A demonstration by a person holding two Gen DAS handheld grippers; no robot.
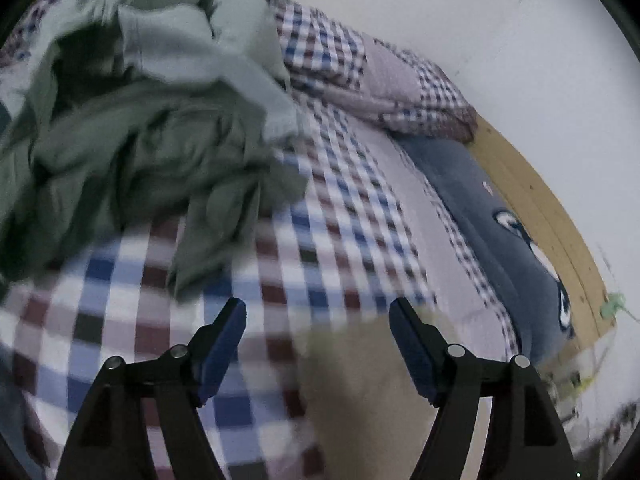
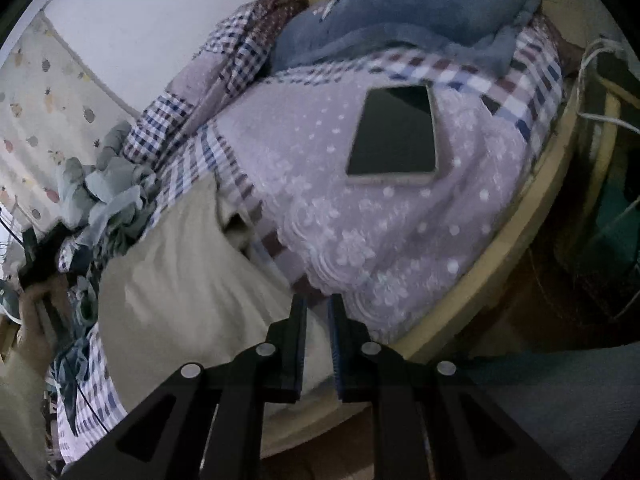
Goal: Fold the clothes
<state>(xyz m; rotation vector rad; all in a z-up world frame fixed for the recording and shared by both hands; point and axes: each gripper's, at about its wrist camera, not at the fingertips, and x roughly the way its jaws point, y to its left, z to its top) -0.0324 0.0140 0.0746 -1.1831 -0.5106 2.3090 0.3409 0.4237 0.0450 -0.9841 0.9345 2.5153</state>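
Green clothes pile [image 1: 132, 132]: smeared by motion blur ahead-left of the left claw [image 1: 318, 312]; separate garments could not be told apart.
Cream garment [image 2: 180, 280]: near edge hidden behind the right claw [image 2: 318, 304].
Blue pillow [image 2: 420, 12]: cut off by the frame's top.

Right gripper [image 2: 318, 312] over the bed's [image 2: 500, 240] edge

Its fingers [image 2: 298, 340] stand a narrow slit apart, nothing between them, above a cream garment [image 2: 180, 280]; a dark tablet [image 2: 394, 136] lies on the lilac dotted cover [image 2: 360, 232], green clothes [image 2: 108, 192] heaped far left.
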